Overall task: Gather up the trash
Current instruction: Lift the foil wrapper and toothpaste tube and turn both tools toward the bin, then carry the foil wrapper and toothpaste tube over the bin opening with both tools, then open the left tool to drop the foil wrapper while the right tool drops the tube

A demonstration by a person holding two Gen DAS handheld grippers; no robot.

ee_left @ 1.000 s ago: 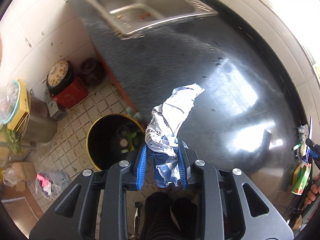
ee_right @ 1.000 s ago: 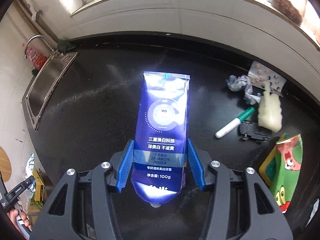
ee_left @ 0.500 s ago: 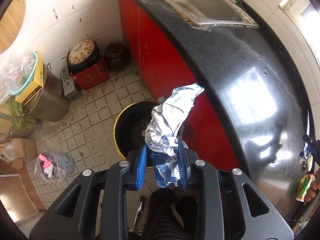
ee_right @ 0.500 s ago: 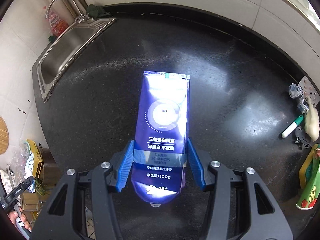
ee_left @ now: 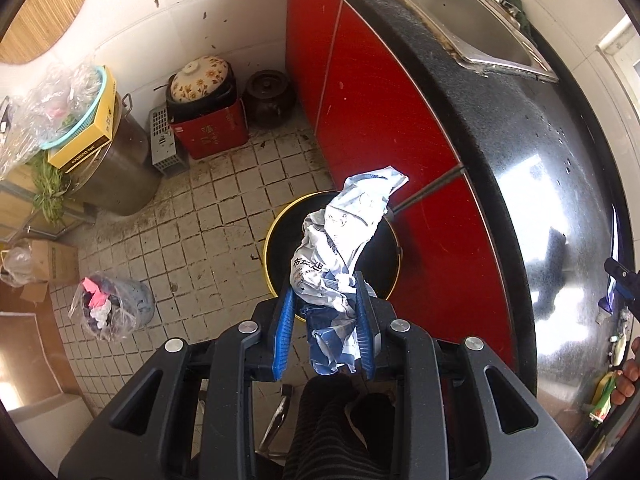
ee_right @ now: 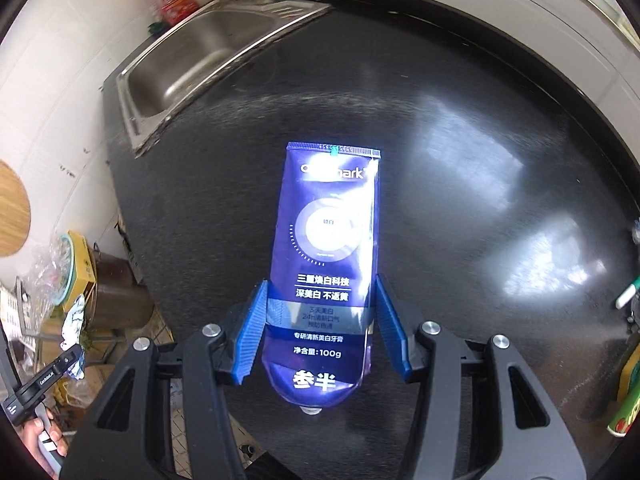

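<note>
The left hand-held gripper (ee_left: 325,322) is clamped on a crumpled wrapper (ee_left: 340,248), positioned over the yellow-rimmed bin (ee_left: 276,240) at 12 o'clock, presumably for release. The right hand-held gripper (ee_right: 320,320) grips a toothpaste tube (ee_right: 326,256) above the counter (ee_right: 460,140), likely queued for disposal.

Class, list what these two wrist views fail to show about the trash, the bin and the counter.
- Left wrist view: contents of the yellow-rimmed bin, hidden by the crumpled wrapper and the bin's dark interior.
- Right wrist view: toothpaste tube brand name, washed out by glare.
- Right wrist view: marker, cut off by the picture edge.
</note>
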